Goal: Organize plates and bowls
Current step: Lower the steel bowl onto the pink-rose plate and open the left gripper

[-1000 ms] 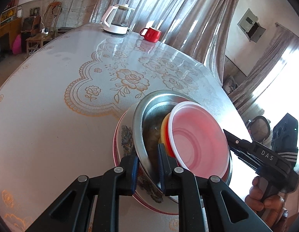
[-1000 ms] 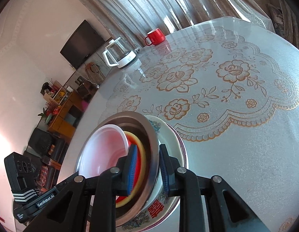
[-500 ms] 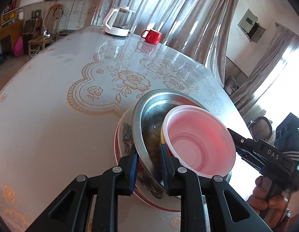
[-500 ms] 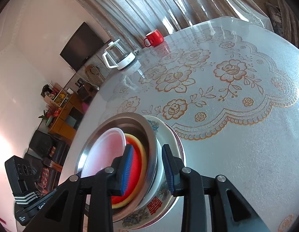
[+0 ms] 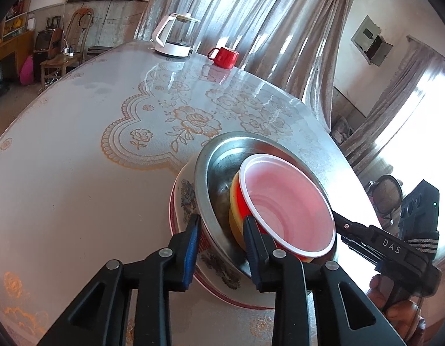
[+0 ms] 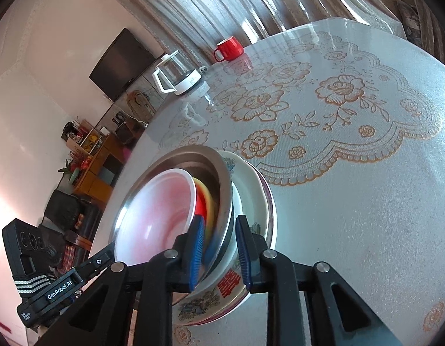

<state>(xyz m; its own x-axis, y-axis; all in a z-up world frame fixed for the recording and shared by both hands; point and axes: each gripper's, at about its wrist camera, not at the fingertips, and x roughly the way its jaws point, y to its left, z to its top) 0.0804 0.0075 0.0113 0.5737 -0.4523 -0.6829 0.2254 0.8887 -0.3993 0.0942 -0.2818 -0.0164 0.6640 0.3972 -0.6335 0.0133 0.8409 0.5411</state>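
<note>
A nested stack stands on the round table: a floral ceramic bowl [image 5: 188, 199] [image 6: 251, 178] at the bottom, then a steel bowl [image 5: 211, 178] [image 6: 165, 161], a yellow bowl [image 5: 233, 204] [image 6: 208, 199] and a red bowl with a white inside [image 5: 288, 204] [image 6: 156, 210]. My left gripper [image 5: 222, 239] straddles the steel bowl's near rim. Its jaws are opening and the pads stand clear of the metal. My right gripper [image 6: 219, 245] is closing on the opposite side of the steel rim, one pad inside and one outside.
A white-and-glass kettle [image 5: 173, 37] [image 6: 179, 77] and a red mug [image 5: 224, 56] [image 6: 229, 49] stand at the table's far edge, before the curtains. The stack sits close to the table's rim. A hand [image 5: 395, 302] grips the right tool.
The left jaws have widened and let go of the steel rim. The right jaws spread apart half a second ago and have narrowed onto the rim again. The stack has barely shifted.
</note>
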